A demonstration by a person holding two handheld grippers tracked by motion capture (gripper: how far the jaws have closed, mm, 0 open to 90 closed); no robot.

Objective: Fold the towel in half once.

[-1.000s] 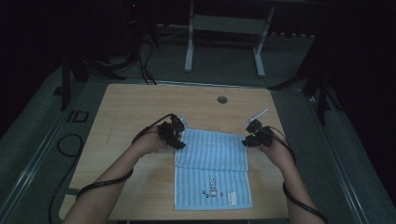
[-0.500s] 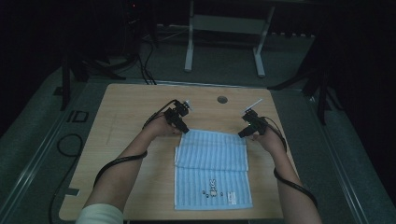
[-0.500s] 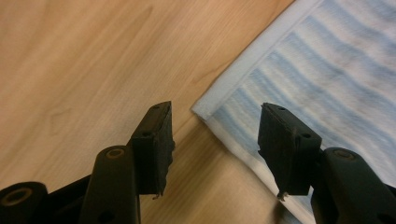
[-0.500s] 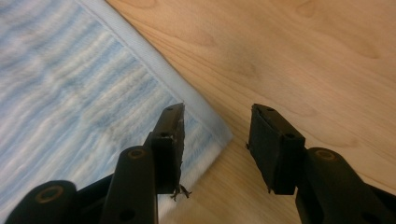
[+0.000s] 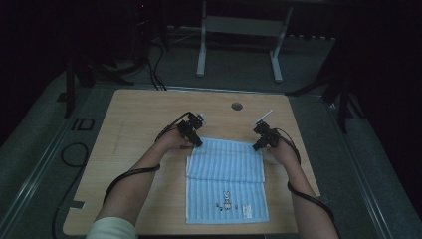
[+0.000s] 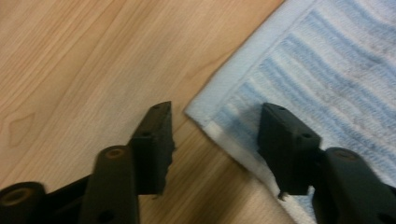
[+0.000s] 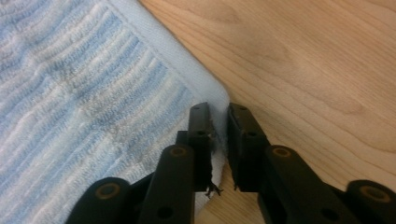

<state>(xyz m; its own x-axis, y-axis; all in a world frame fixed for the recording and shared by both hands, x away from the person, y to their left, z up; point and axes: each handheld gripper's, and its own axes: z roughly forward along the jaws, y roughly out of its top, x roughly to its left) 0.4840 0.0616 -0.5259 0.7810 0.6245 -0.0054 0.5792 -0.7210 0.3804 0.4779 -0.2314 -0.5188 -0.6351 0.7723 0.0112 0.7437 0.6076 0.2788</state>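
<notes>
A light blue striped towel [image 5: 226,169] lies flat on the wooden table [image 5: 134,124], its far part doubled over and a small bunny print near its front edge. My left gripper [image 5: 198,142] is at the towel's far left corner. In the left gripper view it [image 6: 215,126] is open, with the towel's [image 6: 327,70] white-hemmed corner lying between the jaws. My right gripper [image 5: 257,146] is at the far right corner. In the right gripper view it [image 7: 218,116] has its jaws nearly together on the towel's [image 7: 84,84] corner hem.
A round hole [image 5: 237,106] is in the table near its far edge. Bare wood lies left and right of the towel. Cables trail from both grippers along the forearms. A metal stand [image 5: 239,30] is on the dark floor beyond the table.
Both grippers rose away from the towel's far edge, then came back down to its far corners. The towel has stayed in place.
</notes>
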